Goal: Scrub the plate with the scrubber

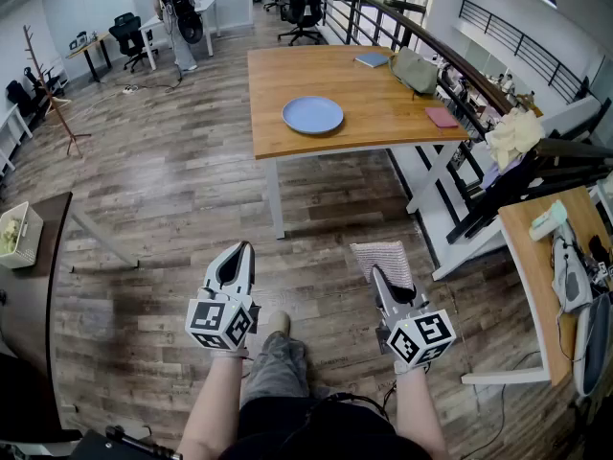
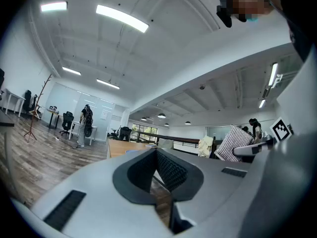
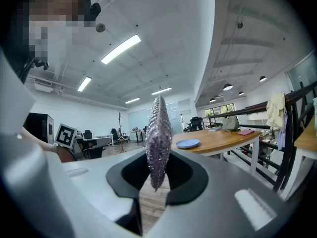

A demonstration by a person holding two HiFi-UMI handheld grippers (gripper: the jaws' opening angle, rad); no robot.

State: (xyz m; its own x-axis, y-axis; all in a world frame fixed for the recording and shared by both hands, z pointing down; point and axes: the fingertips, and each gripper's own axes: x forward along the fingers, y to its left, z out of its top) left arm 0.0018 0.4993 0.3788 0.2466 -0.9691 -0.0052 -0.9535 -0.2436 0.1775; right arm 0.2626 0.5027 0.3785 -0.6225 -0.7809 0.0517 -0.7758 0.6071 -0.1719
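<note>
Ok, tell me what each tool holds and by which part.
The right tool grips the scrubber by one edge, the rest sticking out past the jaws. The left tool is shut on nothing.

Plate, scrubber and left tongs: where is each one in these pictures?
plate [image 1: 312, 115], head view, centre of its blue face.
scrubber [image 3: 158, 133], right gripper view, middle of its glittery edge.
left tongs [image 1: 247, 247], head view, the tip where the two jaws meet.
</note>
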